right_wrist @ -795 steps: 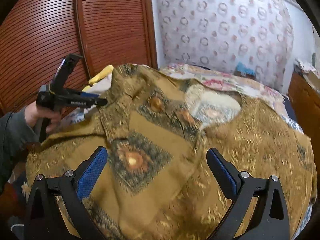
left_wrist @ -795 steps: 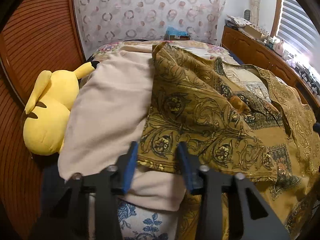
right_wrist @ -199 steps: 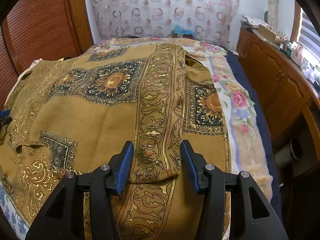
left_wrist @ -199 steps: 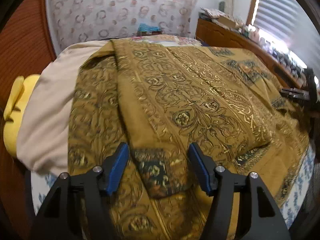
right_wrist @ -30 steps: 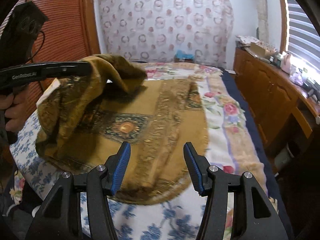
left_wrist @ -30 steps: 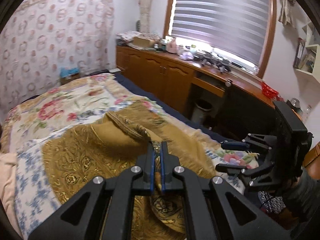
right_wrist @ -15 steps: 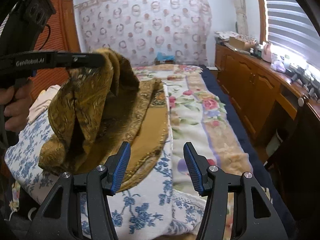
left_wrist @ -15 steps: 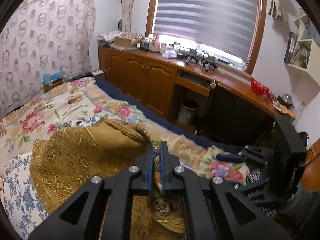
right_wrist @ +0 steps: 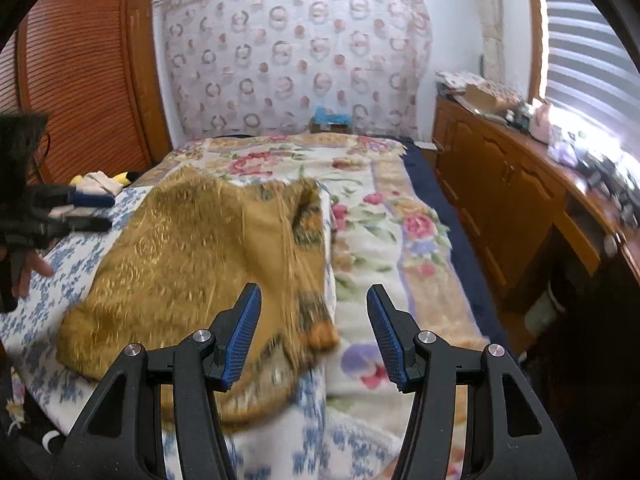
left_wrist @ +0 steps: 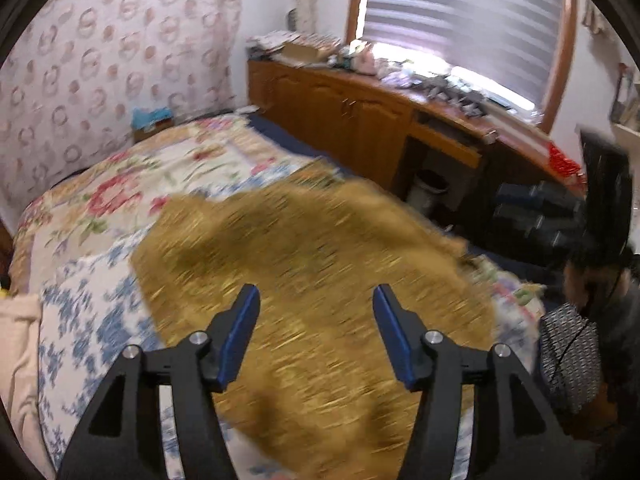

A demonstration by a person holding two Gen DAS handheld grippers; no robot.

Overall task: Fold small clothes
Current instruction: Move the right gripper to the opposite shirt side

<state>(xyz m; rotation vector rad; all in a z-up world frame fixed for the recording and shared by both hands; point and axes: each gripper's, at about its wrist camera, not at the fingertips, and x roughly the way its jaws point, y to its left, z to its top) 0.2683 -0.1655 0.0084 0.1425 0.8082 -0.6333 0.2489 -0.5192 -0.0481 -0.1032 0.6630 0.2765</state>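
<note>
Cloth: golden-brown patterned garment [right_wrist: 192,264] lies bunched on flowery bed cover [right_wrist: 384,216] | left gripper [left_wrist: 316,320]: jaws opening, nothing between | right gripper [right_wrist: 312,324]: jaws apart, empty, garment at 10 o'clock

Gold-brown patterned garment [right_wrist: 192,256], woven with a shiny gold scroll design and darker bordered panels along one edge. Lies in a loosely folded heap on the bed, layers doubled over one another, not flat or squared. Outline roughly oval, edges rumpled. In the left wrist view the garment [left_wrist: 312,280] is motion-blurred, its pattern smeared into streaks. One dark-banded edge runs along the side nearest the floral part of the bedding; a lower corner curls near the bed's front edge.
</note>
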